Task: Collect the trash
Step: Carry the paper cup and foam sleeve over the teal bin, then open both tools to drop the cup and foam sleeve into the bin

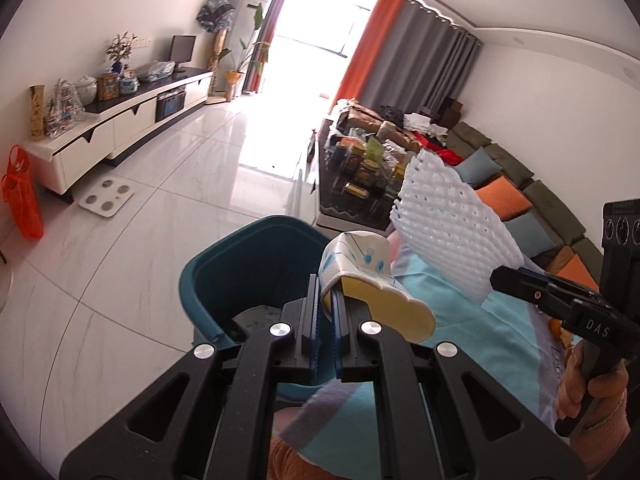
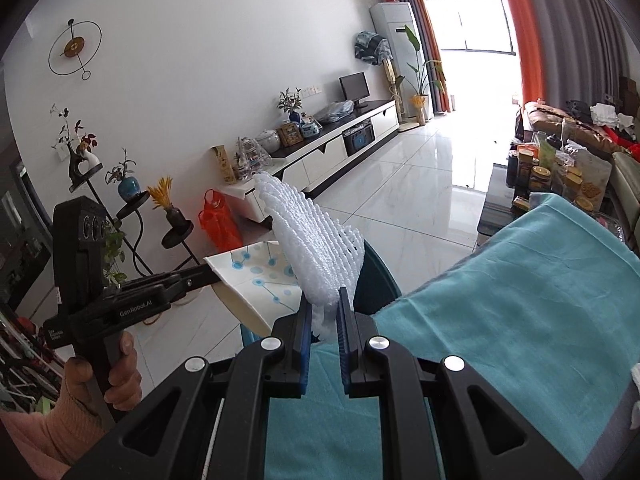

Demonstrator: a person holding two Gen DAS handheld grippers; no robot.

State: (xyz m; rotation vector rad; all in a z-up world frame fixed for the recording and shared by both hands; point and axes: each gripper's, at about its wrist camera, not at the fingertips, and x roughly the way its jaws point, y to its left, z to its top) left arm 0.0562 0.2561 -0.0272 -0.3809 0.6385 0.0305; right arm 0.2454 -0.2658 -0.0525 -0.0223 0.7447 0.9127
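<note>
white foam net [image 2: 316, 240] pinched in right gripper [image 2: 323, 312], paper cup [image 1: 360, 268] pinched in left gripper [image 1: 326, 300]; teal bin [image 1: 240, 264] at 11 o'clock; light foam may drift past rim

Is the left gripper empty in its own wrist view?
No: the left gripper is shut on a crushed paper cup.

A crushed white paper cup [image 1: 362, 264] carries a pattern of light blue dots joined by thin lines, with a cream-yellow inside. The foam net sleeve [image 1: 444, 216] is plain white with a diamond mesh. The plastic bin [image 1: 224, 264] is teal, the cloth [image 2: 540, 280] turquoise.
</note>
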